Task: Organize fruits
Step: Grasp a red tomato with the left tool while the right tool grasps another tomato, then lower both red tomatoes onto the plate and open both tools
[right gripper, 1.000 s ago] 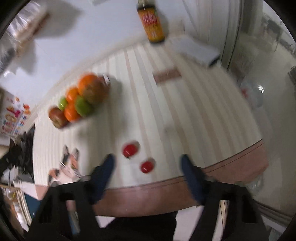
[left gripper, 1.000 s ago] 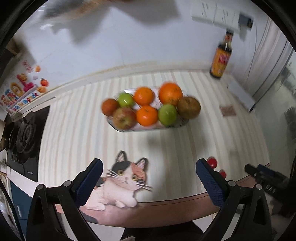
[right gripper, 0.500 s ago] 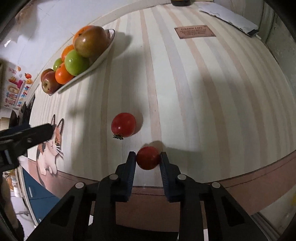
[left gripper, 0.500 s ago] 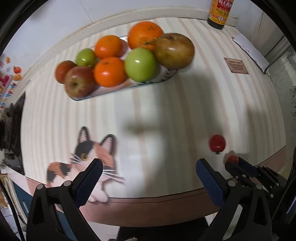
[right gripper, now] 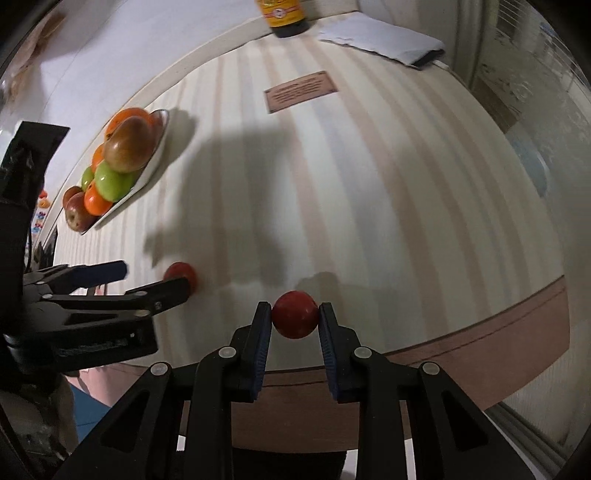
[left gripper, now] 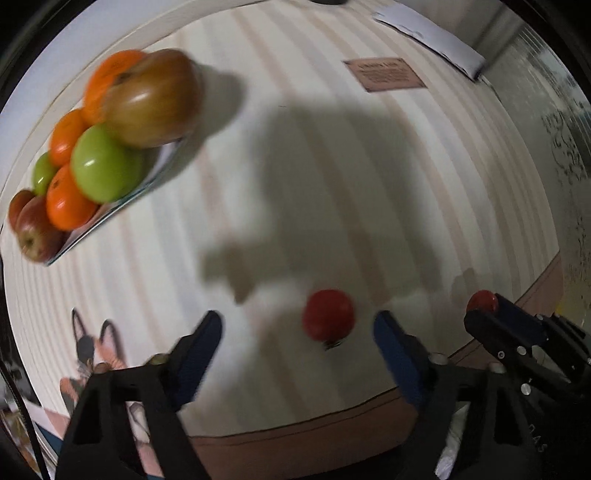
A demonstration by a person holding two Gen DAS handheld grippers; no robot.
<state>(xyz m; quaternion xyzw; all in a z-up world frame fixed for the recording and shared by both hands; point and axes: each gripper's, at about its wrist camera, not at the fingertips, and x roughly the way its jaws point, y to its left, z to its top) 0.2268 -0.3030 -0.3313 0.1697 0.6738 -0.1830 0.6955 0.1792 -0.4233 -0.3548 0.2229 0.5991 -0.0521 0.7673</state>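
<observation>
The left gripper (left gripper: 297, 332) has moved in from the fruit plate (left gripper: 162, 162) toward the loose tomato (left gripper: 328, 318), which now lies on the striped table (left gripper: 332, 166) between its wide-open jaws, while the right gripper (right gripper: 294, 320) stays clamped on the second tomato (right gripper: 295, 319) near the table's front edge.

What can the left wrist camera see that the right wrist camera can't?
Only the left wrist view shows the cat picture on the table and the loose tomato whole, between the open left gripper fingers.

Only the right wrist view shows the sauce bottle and the right gripper squeezing its small tomato.

Both show the fruit plate, brown card and white paper.
</observation>
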